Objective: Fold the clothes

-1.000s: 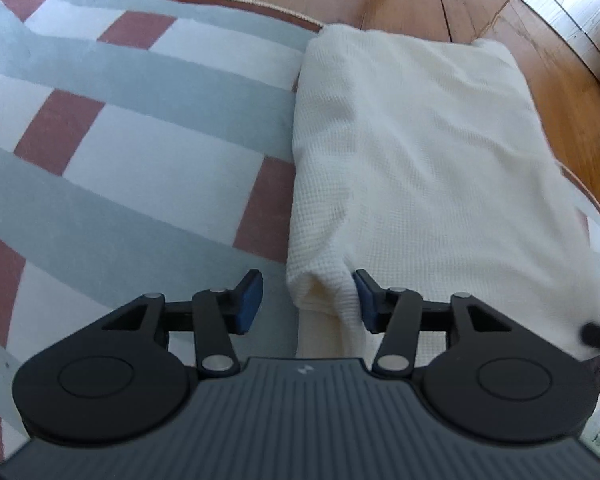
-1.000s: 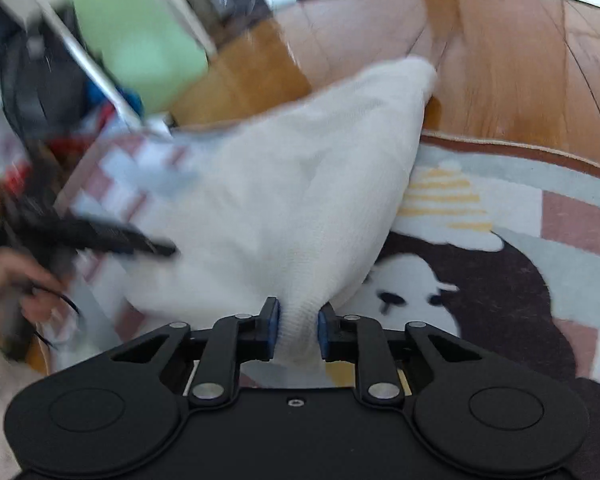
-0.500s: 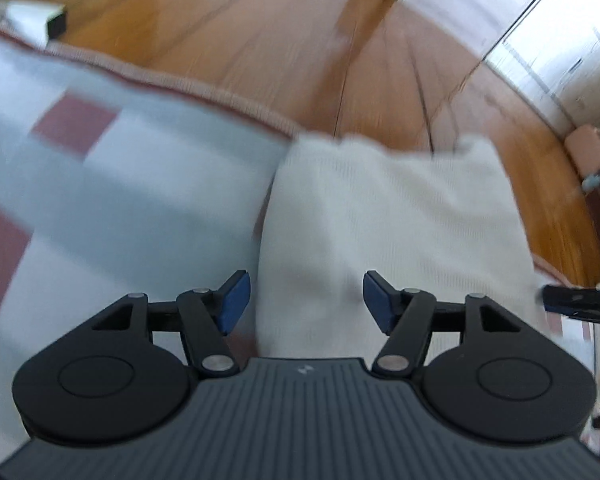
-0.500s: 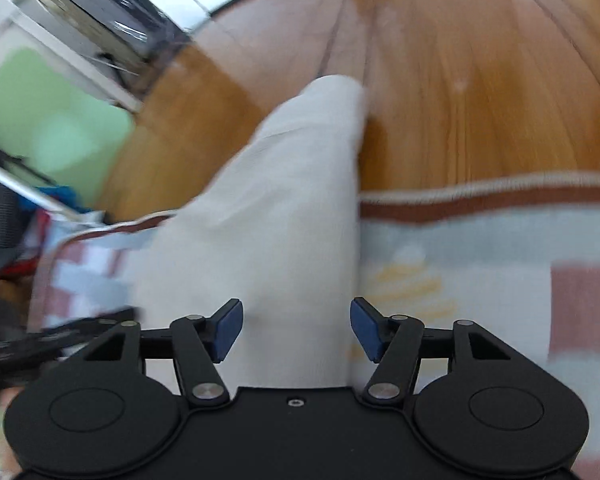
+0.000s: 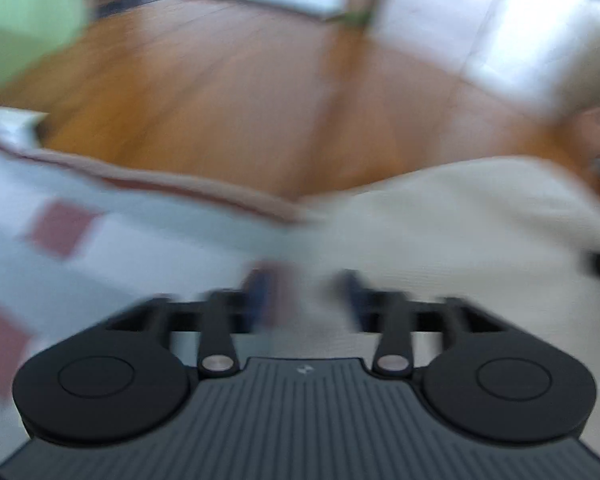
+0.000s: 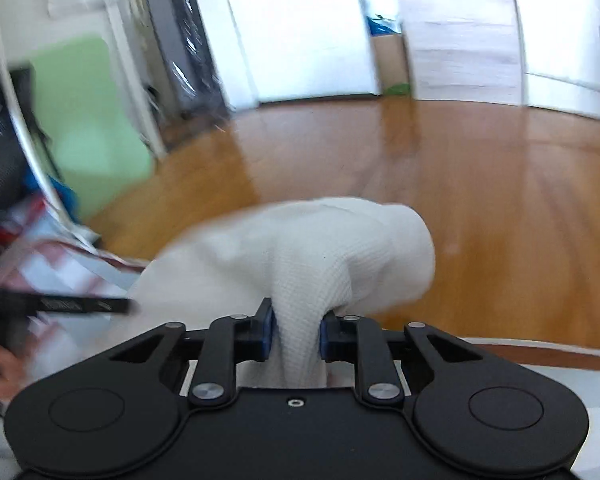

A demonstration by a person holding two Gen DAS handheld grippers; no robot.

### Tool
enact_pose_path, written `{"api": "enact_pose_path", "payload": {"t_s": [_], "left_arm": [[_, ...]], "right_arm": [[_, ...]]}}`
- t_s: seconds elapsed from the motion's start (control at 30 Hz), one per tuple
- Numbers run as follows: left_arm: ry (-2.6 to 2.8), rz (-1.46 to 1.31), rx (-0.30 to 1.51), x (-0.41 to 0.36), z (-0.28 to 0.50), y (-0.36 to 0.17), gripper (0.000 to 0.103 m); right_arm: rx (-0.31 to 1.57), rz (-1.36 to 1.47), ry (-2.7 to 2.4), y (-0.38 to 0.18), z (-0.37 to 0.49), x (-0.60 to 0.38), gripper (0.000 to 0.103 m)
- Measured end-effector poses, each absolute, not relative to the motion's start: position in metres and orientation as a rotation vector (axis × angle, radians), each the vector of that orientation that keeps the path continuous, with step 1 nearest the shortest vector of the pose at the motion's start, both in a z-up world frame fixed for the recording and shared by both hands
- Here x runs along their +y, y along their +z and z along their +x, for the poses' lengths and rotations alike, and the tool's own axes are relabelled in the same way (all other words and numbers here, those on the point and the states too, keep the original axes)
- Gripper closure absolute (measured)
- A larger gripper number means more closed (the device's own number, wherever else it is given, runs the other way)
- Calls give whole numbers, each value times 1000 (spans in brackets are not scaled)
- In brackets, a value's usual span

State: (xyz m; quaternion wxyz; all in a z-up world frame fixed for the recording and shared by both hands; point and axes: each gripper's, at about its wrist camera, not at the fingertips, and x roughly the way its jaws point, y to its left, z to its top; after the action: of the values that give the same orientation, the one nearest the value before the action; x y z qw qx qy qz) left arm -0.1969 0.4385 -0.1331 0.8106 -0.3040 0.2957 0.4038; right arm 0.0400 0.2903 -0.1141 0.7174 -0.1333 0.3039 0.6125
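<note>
Cloth (image 6: 324, 264) between right gripper (image 6: 296, 330) jaws; left view blurred.

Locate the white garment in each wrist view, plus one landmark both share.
Left wrist: white garment fills the right-centre, lying on the checked rug, blurred; it runs down toward the left gripper.
Right wrist: it sits centre frame, bunched and pinched in the right gripper.
Shared landmark: the wooden floor behind the garment.
</note>
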Motion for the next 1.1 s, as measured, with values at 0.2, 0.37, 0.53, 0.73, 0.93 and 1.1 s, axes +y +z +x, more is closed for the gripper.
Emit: {"api": "enact_pose_path", "payload": {"t_s": [0.2,0.37,0.53,0.73,0.93,1.1], "left_arm": [[863,-882,640,439,-220,-142,41],[857,-1076,643,439,-239,-149,33],[860,-1194,667,437,-252,-150,32],[987,-1068,745,410,-240,-127,31],[1167,-894,770,371,-227,-97,27],[794,-1195,561,339,-243,-61,17]], "right_arm": [[943,-161,1101,-130,91,272,56],[1258,55,1182,-145,106,225,43],[1487,208,1258,-175,77,178,33],[1505,-5,1314,-184,28,171,30],[1460,30,1452,-153,10,202,76],[1533,251,1485,-123,28,215,76]]}}
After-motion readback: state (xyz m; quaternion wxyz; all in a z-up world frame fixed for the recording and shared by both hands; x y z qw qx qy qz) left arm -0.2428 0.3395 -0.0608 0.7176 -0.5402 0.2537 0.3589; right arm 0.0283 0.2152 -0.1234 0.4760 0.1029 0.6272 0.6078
